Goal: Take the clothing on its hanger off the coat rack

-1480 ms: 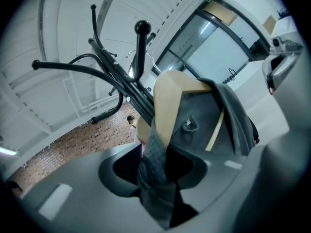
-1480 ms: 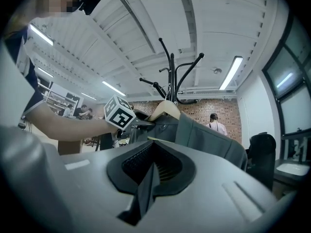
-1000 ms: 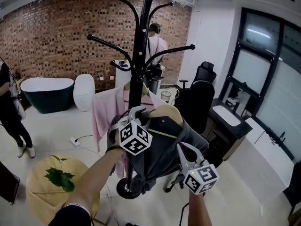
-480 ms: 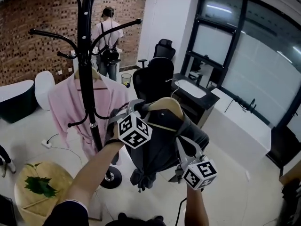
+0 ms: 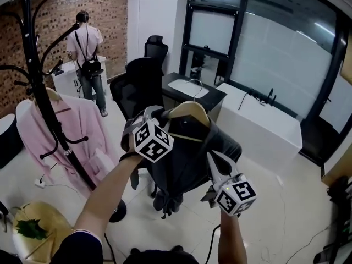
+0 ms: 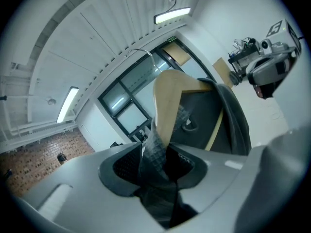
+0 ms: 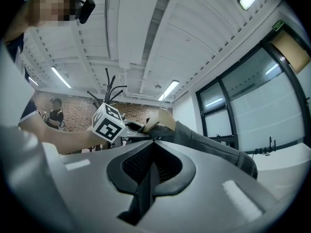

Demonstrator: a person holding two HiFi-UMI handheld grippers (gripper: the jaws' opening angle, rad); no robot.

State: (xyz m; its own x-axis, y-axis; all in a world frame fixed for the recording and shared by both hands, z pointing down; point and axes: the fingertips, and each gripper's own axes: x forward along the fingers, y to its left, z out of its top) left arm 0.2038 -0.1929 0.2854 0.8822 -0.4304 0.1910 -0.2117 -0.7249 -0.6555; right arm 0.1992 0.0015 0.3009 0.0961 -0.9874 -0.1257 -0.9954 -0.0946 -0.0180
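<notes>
Office-like studio space: brick wall, black office chairs, dark-framed glazed partitions, long white counter, ceiling strip lights, pale tiled floor.

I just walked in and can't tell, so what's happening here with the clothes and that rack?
A person with a gripper in each hand carries a dark grey garment on its wooden hanger. The left gripper has its jaws clamped on fabric at one shoulder of the hanger, and the right gripper pinches the other side. The garment is off the black coat rack, which stands at the left with a pink robe hanging on it.
</notes>
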